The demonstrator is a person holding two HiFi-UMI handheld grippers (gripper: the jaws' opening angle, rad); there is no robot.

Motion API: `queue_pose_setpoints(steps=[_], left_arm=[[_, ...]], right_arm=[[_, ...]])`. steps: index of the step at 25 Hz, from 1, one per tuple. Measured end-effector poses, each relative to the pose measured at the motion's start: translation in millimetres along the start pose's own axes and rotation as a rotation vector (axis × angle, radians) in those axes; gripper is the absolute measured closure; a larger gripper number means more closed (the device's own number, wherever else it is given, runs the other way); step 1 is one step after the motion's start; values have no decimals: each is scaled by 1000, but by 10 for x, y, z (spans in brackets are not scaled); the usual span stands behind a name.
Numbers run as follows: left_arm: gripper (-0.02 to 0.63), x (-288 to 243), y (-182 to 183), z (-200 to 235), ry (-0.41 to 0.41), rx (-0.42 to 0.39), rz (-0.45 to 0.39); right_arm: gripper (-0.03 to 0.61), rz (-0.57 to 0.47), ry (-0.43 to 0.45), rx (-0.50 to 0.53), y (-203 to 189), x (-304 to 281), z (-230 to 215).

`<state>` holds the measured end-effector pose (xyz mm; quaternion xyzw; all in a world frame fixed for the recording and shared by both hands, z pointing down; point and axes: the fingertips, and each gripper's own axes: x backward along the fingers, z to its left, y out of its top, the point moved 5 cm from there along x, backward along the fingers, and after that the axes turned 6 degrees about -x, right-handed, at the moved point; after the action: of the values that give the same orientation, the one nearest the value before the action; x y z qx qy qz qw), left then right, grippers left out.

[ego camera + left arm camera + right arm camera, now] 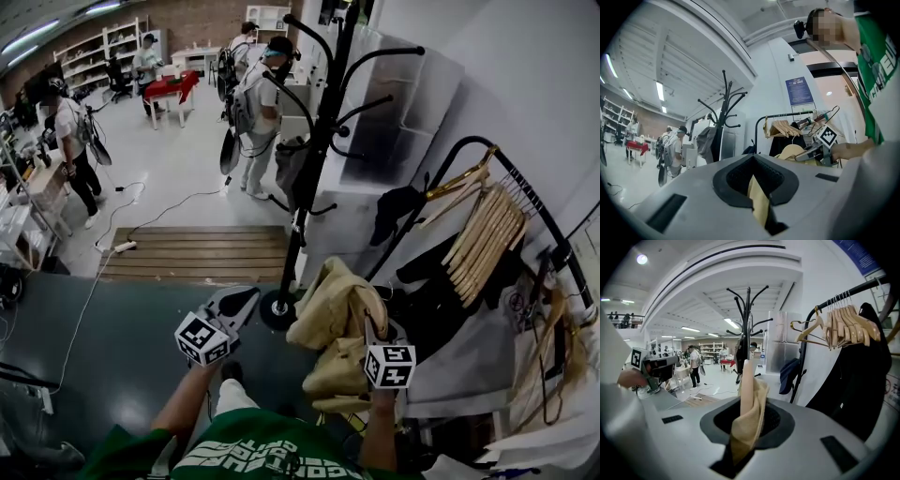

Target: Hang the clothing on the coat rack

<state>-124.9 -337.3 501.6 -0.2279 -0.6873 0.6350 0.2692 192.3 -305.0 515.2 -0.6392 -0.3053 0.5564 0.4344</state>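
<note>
Tan garment [330, 314] bunched in air between both hand-held grippers, near foot of black coat rack [317, 141]. Left hand-held gripper [757, 190] pinched tight on fold of cloth. Right hand-held gripper [747, 420] clamped on another fold, cloth standing up between jaws. Wooden hangers [483, 234] on rail at right.

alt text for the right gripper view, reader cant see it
The right gripper pinches a fold of tan clothing in the foreground, with a black coat rack straight ahead. A rail of wooden hangers and dark garments is on the right; the left gripper shows at the left edge.
</note>
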Motion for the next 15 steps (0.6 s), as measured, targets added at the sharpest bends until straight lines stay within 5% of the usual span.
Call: queue_pose_setpoints(steps=[15], left_arm=[[611, -667, 83, 790, -188, -7, -35]], right_arm=[[511, -16, -156, -81, 321, -388, 108]])
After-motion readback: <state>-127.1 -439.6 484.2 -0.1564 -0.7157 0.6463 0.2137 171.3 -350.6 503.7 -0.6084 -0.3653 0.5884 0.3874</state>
